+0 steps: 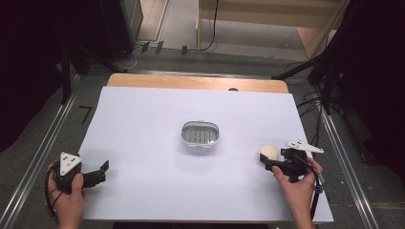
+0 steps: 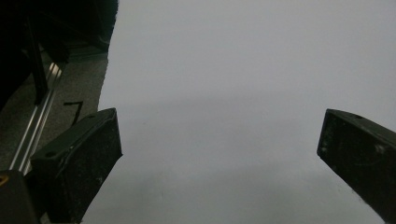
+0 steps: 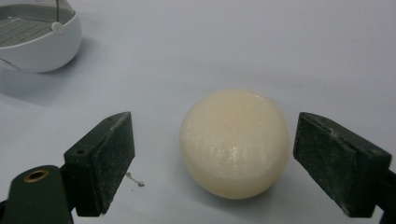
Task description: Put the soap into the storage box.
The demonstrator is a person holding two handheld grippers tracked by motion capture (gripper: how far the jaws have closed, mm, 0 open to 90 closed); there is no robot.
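While the right gripper [image 3: 212, 161] gapes around it untouched, the cream ball [image 3: 235, 142] looks smooth, glossy

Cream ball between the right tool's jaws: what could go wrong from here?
1. The cream ball is round and smooth, and sits off-centre between the open right tool; one jaw may touch first and squirt it away.
2. It could roll over the white sheet toward the near edge.
3. The strainer dish is small, so a drop may miss.
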